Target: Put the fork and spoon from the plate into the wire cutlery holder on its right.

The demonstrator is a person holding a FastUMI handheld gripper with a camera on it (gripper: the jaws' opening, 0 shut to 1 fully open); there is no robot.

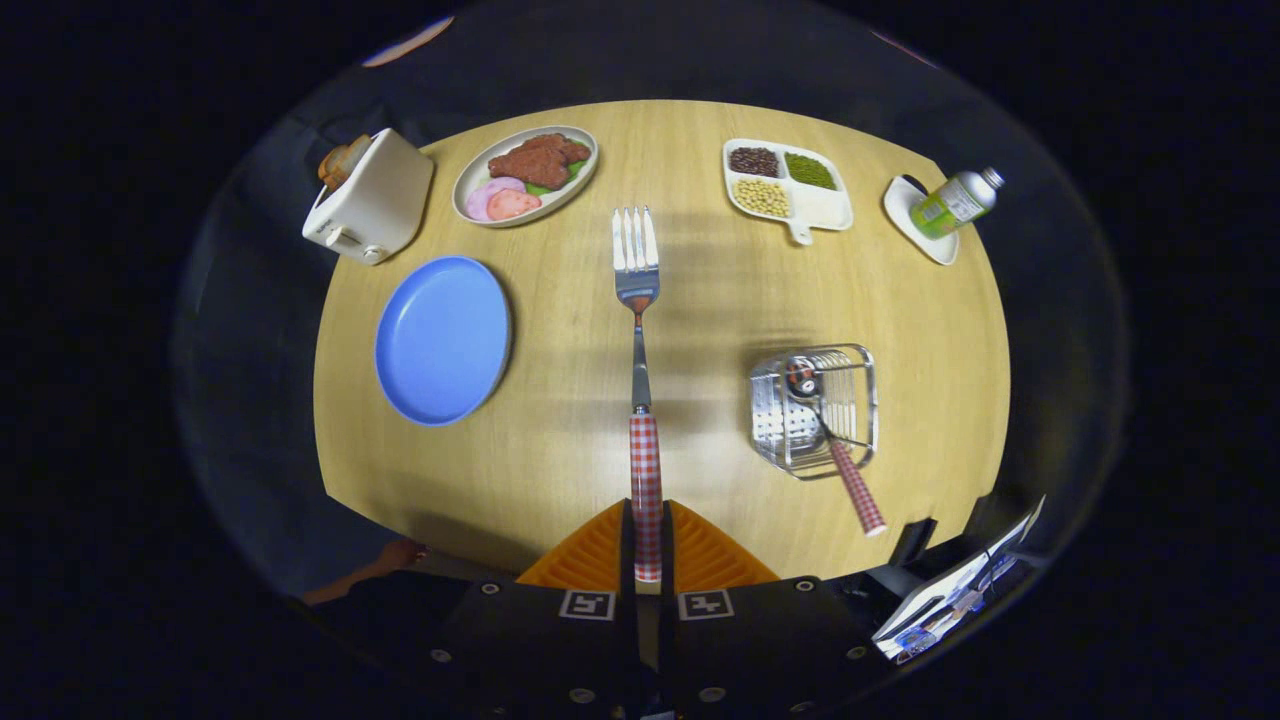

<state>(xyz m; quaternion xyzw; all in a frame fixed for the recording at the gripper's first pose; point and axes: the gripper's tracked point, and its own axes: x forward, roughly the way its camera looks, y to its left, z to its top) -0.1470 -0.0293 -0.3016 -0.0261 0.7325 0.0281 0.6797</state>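
We have the fingers (647,540) clenched on the checked handle of the fork (637,300), its long axis pointing straight away from us, tines far. The wire holder (815,410) sits on the table (700,300) to the right and slightly ahead, already holding the spoon (830,430), bowl down. The blue plate (442,340), left, is bare.

The fork (637,300) stands out ahead from between the fingers of the tongs (647,540), which are closed on its handle, above the middle of the desk (700,320). Left of it lies the plate (442,338); right of it stands the wire cutlery holder (815,408) with the spoon (830,430) in it. Beyond, from left to right, are a toaster (372,196), a dish of food (525,174), a divided tray (787,185) and a bottle (955,202) on a small dish (915,228).
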